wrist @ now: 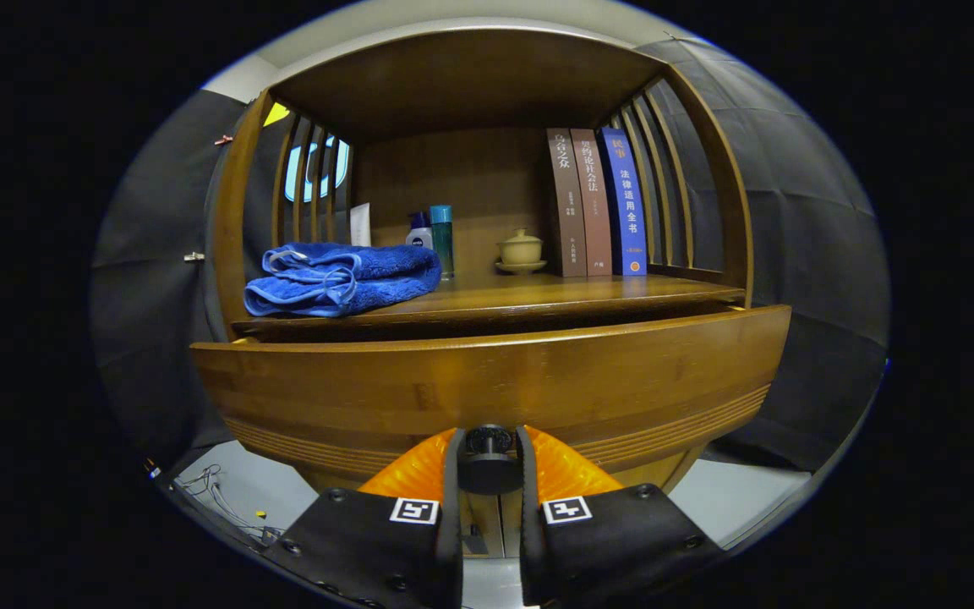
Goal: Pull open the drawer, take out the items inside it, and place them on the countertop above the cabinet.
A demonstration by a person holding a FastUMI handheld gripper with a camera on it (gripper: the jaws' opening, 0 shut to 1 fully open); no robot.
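Bulging toward the camera, the wooden drawer [487, 385] sat slightly pulled out of the cabinet, its curved front glossy with grooved lines along the lower edge. On the surface [538, 296] above it lay a folded blue towel [343, 279], with bottles [435, 237], a lidded cup [521, 251] and three upright books [595, 201] behind. The tongs [489, 461] reached level and straight at the drawer's lower front, pinching its dark round knob [488, 441] from both sides.
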